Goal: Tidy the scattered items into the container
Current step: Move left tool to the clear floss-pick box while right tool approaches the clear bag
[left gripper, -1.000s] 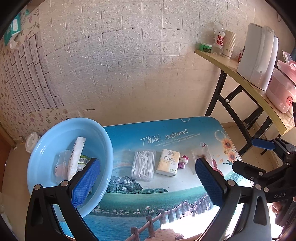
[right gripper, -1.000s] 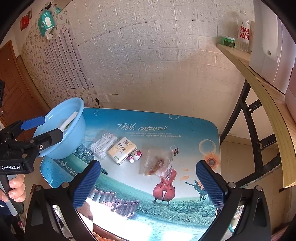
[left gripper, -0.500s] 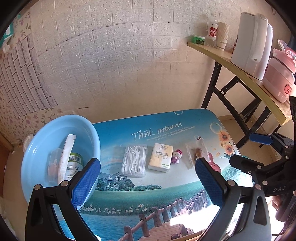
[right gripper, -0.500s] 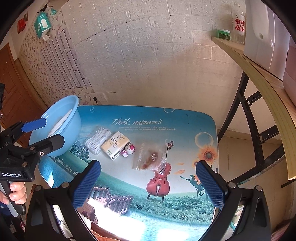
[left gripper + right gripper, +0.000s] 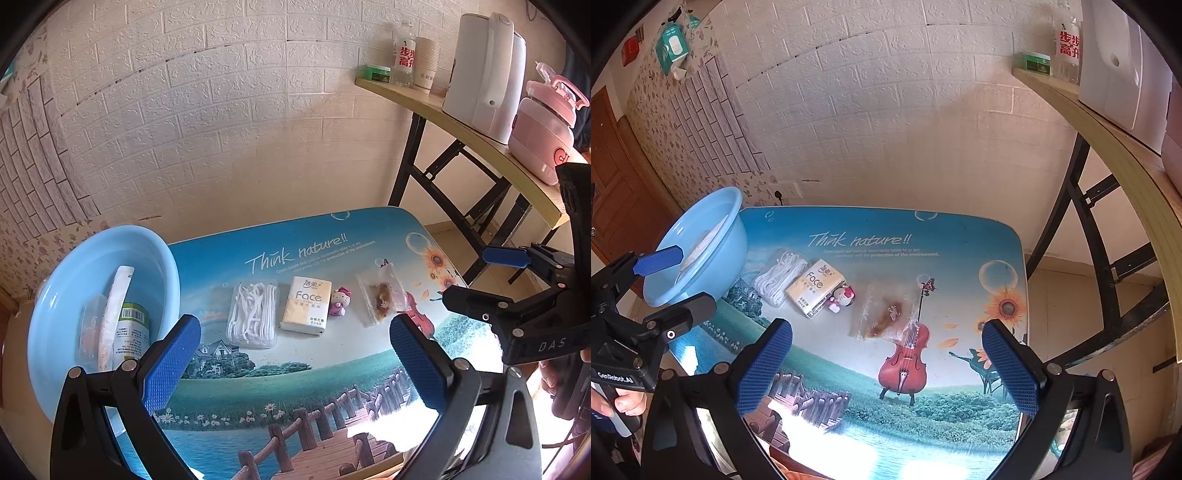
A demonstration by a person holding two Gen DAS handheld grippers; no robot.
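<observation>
Light blue plastic basin (image 5: 74, 280): at the left end of the printed table (image 5: 332, 369), overhanging its edge. Contents: white tube (image 5: 112, 317), green-labelled can (image 5: 131, 332), small clear packet (image 5: 88, 328).

Items right of the basin, in a row on the table:
- clear box of floss picks (image 5: 253, 314), nearest the basin;
- "Face" tissue pack (image 5: 306, 305), just beside the box;
- pink-and-white cat figurine (image 5: 339, 301), touching or almost touching the pack;
- clear bag of brown snack (image 5: 382, 301), farthest from the basin, near the printed violin.

Left gripper (image 5: 295, 363): fingers spread wide, nothing between them, over the table's near edge.
Right gripper (image 5: 886, 365): fingers spread wide, nothing held, well right of the basin.
</observation>
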